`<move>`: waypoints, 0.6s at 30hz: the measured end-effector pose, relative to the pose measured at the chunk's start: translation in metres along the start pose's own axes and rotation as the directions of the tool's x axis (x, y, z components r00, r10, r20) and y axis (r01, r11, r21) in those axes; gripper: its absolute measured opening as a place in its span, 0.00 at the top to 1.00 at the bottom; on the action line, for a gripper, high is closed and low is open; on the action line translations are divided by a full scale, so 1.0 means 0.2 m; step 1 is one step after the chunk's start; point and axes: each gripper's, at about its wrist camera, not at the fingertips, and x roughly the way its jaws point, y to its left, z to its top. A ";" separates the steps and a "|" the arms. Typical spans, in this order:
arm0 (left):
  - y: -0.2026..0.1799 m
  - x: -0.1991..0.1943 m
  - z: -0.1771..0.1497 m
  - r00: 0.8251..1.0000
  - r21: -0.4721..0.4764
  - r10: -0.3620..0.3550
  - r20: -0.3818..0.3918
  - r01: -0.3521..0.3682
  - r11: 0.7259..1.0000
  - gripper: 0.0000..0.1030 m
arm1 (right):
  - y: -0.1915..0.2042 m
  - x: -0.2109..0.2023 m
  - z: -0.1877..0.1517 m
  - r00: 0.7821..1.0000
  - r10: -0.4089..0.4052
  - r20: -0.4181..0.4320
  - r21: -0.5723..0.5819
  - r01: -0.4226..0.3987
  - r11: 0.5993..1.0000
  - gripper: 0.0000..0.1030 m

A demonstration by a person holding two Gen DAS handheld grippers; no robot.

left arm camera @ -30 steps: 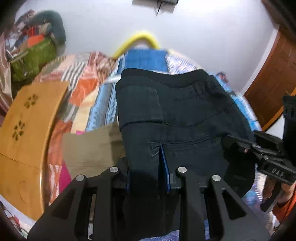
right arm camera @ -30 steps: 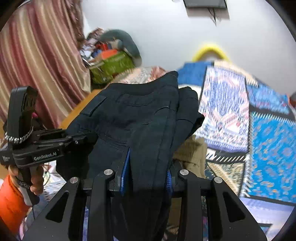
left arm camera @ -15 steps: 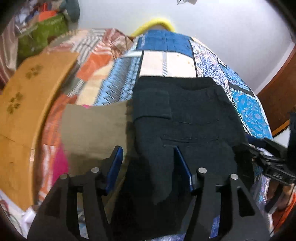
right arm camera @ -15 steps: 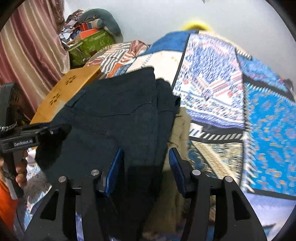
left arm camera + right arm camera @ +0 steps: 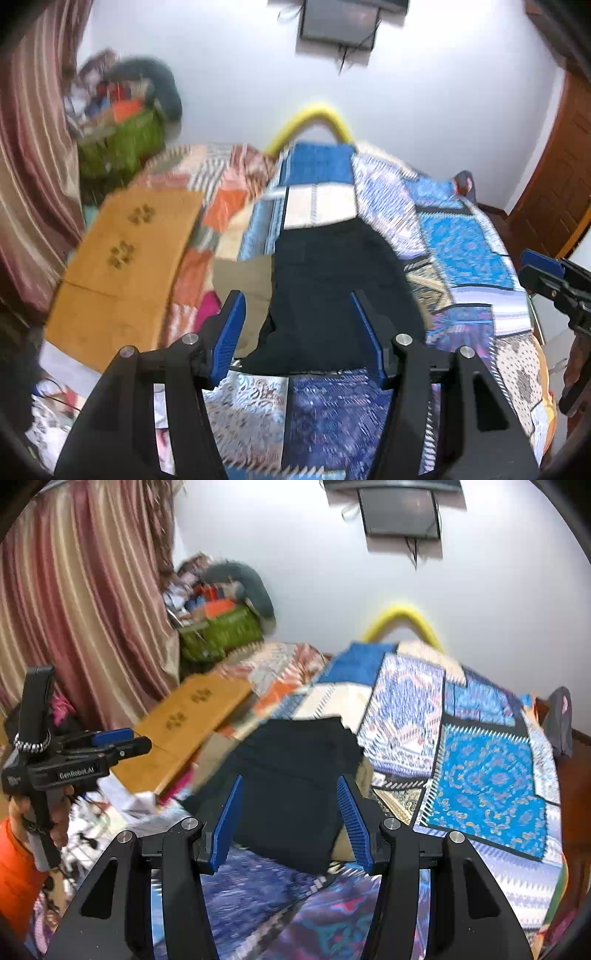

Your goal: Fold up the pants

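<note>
Both views are smeared with motion, so the seams and pockets of the dark pants (image 5: 332, 288) are impossible to pick out; they read as one black folded slab lying on the patchwork bedspread (image 5: 465, 243). Their near edge is cut off behind the blue pads of the left gripper (image 5: 297, 332). A tan garment (image 5: 240, 277) pokes out from under their left side, mostly covered, with a sliver of pink beside it that I can't identify.

The left gripper hangs above the pants with its jaws spread wide and nothing between them. The right gripper (image 5: 290, 816) is the same, fingers apart and empty, framing the folded bundle from the other side. In the right wrist view the hand (image 5: 55, 812) gripping the left tool's handle is partly hidden by it.

A second ago both claws were pinched on the fabric and holding it up; half a second ago they had opened just over it. Now they have drawn back and the pants lie flat, let go.
</note>
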 end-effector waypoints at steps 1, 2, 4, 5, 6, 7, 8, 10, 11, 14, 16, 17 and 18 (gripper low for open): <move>-0.02 -0.13 -0.01 0.999 0.011 0.001 0.035 -0.001 1.000 0.44 | 0.04 -0.08 0.01 1.000 0.001 0.026 -0.008 -0.001 1.000 0.53; -0.04 -0.21 -0.01 0.998 0.014 -0.007 0.059 0.006 1.000 0.44 | 0.07 -0.14 0.01 0.999 0.001 0.038 -0.010 -0.001 1.000 0.53; -0.08 -0.42 -0.04 0.994 0.019 -0.020 0.111 0.018 1.000 0.44 | 0.15 -0.29 0.01 0.996 0.005 0.092 -0.029 -0.002 1.000 0.53; -0.10 -0.51 -0.05 0.991 0.027 -0.021 0.132 0.017 0.999 0.44 | 0.19 -0.38 0.00 0.993 0.009 0.119 -0.038 -0.005 0.999 0.53; -0.12 -0.62 -0.08 0.987 0.044 -0.020 0.161 0.013 0.999 0.44 | 0.22 -0.43 0.00 0.990 0.011 0.142 -0.045 -0.005 0.999 0.53; -0.14 -0.69 -0.09 0.983 0.054 -0.019 0.181 0.010 0.999 0.44 | 0.26 -0.51 -0.01 0.985 0.007 0.170 -0.056 0.002 0.998 0.53; -0.17 -0.80 -0.12 0.976 0.066 -0.014 0.216 -0.001 0.998 0.44 | 0.30 -0.57 -0.03 0.981 0.006 0.195 -0.068 0.007 0.998 0.53; -0.20 -0.95 -0.18 0.965 0.080 -0.017 0.260 -0.004 0.997 0.44 | 0.36 -0.68 -0.07 0.969 0.013 0.247 -0.086 0.009 0.996 0.53; -0.22 -1.03 -0.21 0.958 0.087 -0.025 0.286 0.000 0.996 0.44 | 0.39 -0.73 -0.09 0.963 0.024 0.268 -0.090 0.000 0.996 0.53; -0.27 -1.24 -0.33 0.936 0.108 -0.028 0.352 -0.011 0.994 0.44 | 0.45 -0.87 -0.17 0.944 0.053 0.327 -0.108 -0.018 0.994 0.53; -0.31 -1.35 -0.41 0.917 0.117 -0.027 0.397 -0.022 0.993 0.43 | 0.49 -0.95 -0.25 0.929 0.059 0.365 -0.111 -0.020 0.994 0.53; -0.32 -1.39 -0.46 0.910 0.117 -0.026 0.413 -0.025 0.993 0.43 | 0.51 -0.97 -0.28 0.923 0.062 0.381 -0.110 -0.021 0.994 0.53; -0.34 -1.43 -0.51 0.903 0.117 -0.032 0.428 -0.020 0.993 0.43 | 0.52 -1.00 -0.32 0.915 0.064 0.397 -0.106 -0.024 0.994 0.53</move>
